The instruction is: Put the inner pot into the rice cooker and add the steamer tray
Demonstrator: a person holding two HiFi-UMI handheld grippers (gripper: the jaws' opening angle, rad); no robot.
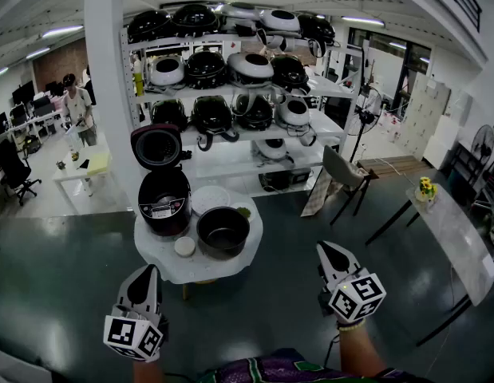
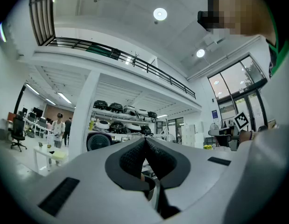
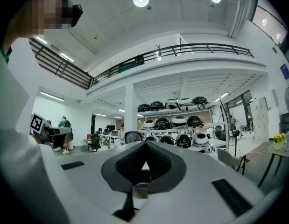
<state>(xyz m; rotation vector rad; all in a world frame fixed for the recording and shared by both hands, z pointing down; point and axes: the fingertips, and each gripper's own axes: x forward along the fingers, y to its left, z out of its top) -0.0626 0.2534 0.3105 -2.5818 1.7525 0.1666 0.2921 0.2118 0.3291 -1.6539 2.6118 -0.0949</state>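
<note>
A small round white desk (image 1: 176,271) is standing on a dark, glossy floor (image 1: 63,254) in a tall, bright room with strip lights overhead. Just behind it, a white pillar (image 1: 103,70) is rising beside a white shelf unit (image 1: 326,126) that is carrying rows of rice cookers. Four are sitting on the second tier and four on the third. The top row is harder to count. A grey chair (image 1: 341,172) is standing to the right of the shelves, and a long pale table (image 1: 454,238) is running along the right side with one bunch of yellow flowers (image 1: 426,187) on it. Far to the left, one person (image 1: 77,104) is standing by a white work table.

On the desk, four main things are sitting close together. One dark rice cooker (image 1: 164,202) is standing at the left with its lid raised. One dark inner pot (image 1: 223,231) is resting upright on the desk just right of the cooker, outside it. One white steamer tray (image 1: 210,200) is lying behind the pot, and one small white round dish (image 1: 184,246) is lying near the front edge.

Two claws are hovering short of the desk, well apart. The left claw (image 1: 149,271) and the right claw (image 1: 327,250) are both pressing their jaws fully together with nothing between them.
</note>
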